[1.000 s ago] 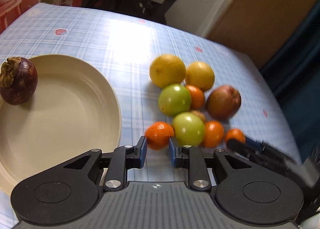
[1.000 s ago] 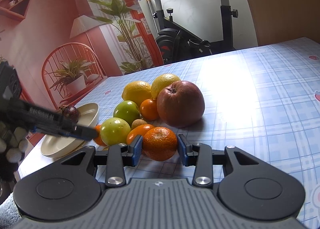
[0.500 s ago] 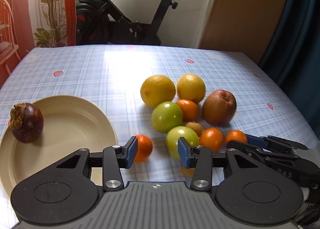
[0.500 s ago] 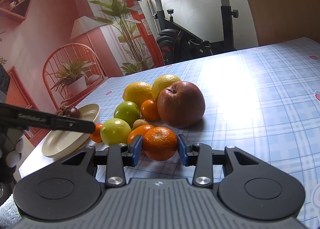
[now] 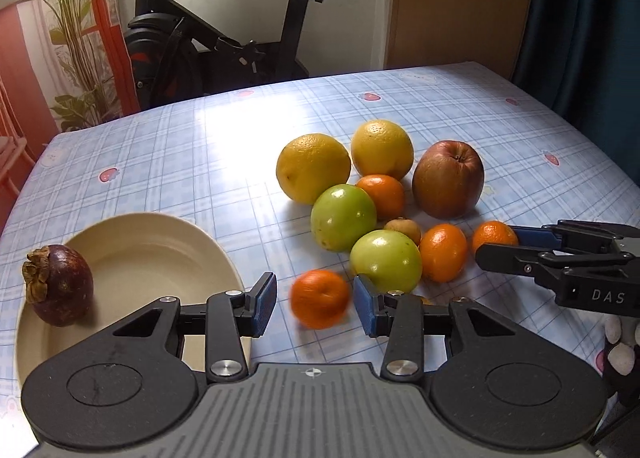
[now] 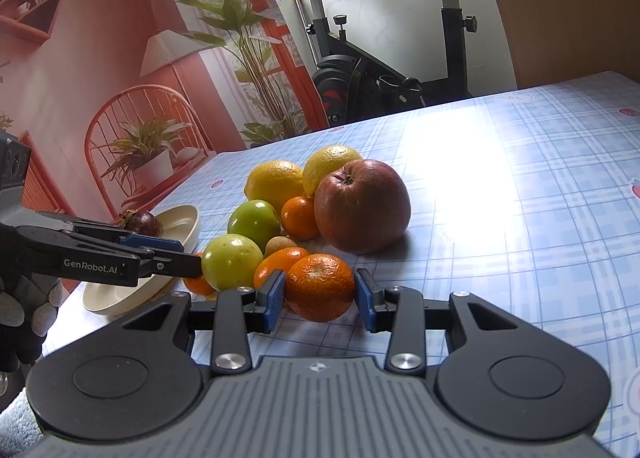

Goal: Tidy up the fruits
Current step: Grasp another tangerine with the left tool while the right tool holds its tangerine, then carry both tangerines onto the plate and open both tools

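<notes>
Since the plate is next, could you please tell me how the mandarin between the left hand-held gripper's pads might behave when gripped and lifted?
The mandarin is round and sits loose on the tablecloth, so it will probably roll if nudged. The left hand-held gripper shows gaps beside it, so it is not yet pinched. Its peel looks soft; a gentle squeeze seems wise.

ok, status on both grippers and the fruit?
Left gripper open around a tangerine. Right gripper shut on another tangerine. Plate holds only the mangosteen.
</notes>
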The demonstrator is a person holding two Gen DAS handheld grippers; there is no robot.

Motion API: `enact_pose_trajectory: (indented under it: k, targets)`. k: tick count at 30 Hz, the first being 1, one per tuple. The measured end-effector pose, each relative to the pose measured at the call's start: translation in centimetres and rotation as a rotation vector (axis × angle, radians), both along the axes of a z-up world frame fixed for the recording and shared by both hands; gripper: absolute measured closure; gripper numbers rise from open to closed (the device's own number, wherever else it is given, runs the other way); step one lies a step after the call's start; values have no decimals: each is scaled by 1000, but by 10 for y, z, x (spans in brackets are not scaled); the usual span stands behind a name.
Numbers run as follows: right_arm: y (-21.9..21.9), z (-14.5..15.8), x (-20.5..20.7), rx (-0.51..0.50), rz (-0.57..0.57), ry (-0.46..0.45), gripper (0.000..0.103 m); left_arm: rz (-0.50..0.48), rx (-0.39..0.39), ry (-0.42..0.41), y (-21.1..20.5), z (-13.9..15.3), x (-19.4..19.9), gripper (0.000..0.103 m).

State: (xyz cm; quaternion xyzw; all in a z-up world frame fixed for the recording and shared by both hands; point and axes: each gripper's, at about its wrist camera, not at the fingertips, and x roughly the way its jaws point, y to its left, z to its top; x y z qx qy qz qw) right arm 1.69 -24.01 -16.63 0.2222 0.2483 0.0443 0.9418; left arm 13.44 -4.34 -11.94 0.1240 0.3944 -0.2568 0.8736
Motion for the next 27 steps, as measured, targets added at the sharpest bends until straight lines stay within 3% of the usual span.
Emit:
enact_pose_trajectory:
  k: [5,14,15,27]
  targets:
    - [0,-1,1,0,2,4,63,16,-19,66,4,-4,3,58]
    - [-1,-1,3,0,6,10,63,18,44,65,-9,-15,8,60]
    - [-1,-1,3,0,6,10,63,22,39,65,-9,-16,9,66]
    - [-1,-1,2,-1,7,8,63,80,-16,41,3,4,-7,67]
